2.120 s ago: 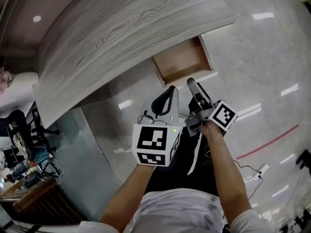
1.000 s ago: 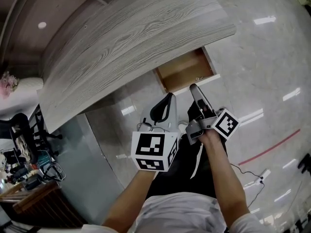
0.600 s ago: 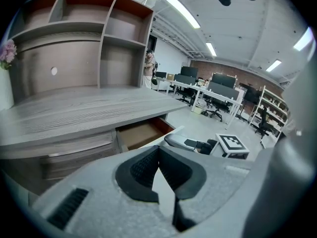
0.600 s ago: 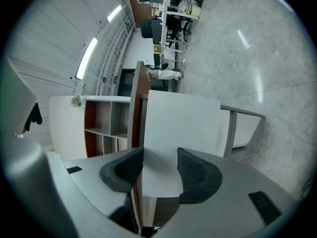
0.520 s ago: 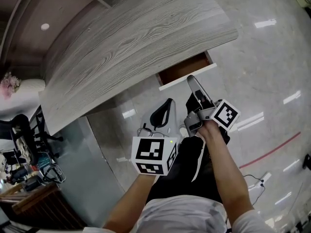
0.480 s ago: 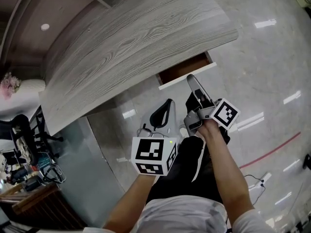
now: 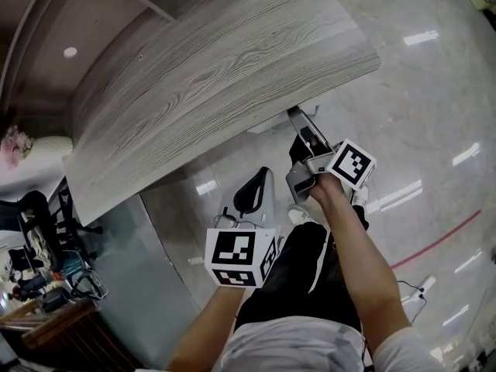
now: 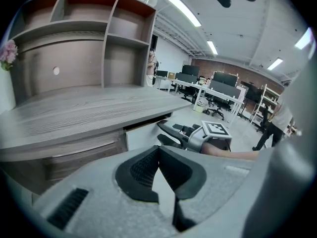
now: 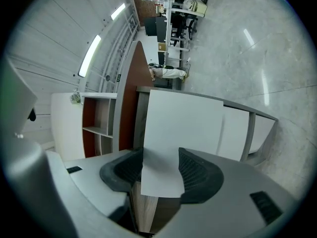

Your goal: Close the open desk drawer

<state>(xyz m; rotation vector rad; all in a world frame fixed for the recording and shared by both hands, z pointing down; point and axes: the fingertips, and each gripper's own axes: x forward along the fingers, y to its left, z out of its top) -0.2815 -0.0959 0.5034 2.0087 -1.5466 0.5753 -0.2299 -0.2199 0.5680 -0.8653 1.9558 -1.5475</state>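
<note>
The white-fronted drawer [image 9: 183, 128] sits almost fully in under the tabletop [image 7: 217, 68], with only a sliver of its front showing past the tabletop's edge. The right tool [image 7: 298, 121] is at that front, jaws spread and gripping nothing. I'd keep the push square and level so the front ends flush under the tabletop. The left tool [image 8: 158, 150], clenched and empty, hangs back from the tabletop.

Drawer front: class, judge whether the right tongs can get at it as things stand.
Probably yes. The right tongs stand open and point straight at the white drawer front, with nothing between them and it. The left tongs hang back, out of the way.
</note>
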